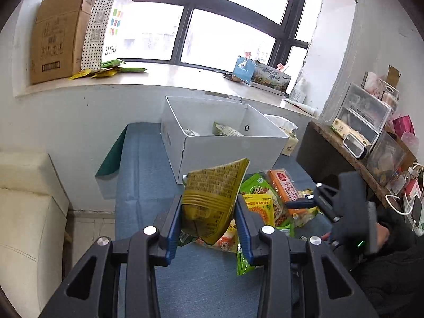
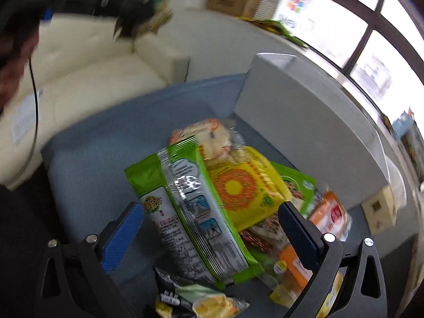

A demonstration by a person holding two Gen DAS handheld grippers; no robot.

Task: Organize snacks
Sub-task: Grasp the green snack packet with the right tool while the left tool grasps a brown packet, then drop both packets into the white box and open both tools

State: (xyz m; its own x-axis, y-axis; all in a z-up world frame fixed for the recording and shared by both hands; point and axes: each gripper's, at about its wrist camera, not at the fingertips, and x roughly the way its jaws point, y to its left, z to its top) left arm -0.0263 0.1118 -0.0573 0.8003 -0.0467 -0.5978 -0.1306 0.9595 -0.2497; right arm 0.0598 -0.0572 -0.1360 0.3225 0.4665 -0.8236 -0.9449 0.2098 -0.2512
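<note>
My left tool is clamped on an olive-gold snack packet, both blue pads pressed into its crumpled lower half, holding it up off the blue bench. The packet tilts toward the open white box sitting further back on the bench, which already has a couple of packets inside. You only get that peek into the box from the left wrist view; from the right wrist all I see is its blank outer wall.

The right wrist view is pretty motion-blurred, but it shows the pile up close: a green packet with a silvery back lying on top, a yellow sunflower-print packet beside it, an orange one off to the right. My right tool has its fingers spread wide apart, one on each side of that green packet, gripping nothing.

The left view catches the right tool from outside, angled low over the far side of the pile, with my hand in a dark sleeve behind it. The right view, in turn, shows the left tool as a dark blur, top left, in front of the cream sofa.
</note>
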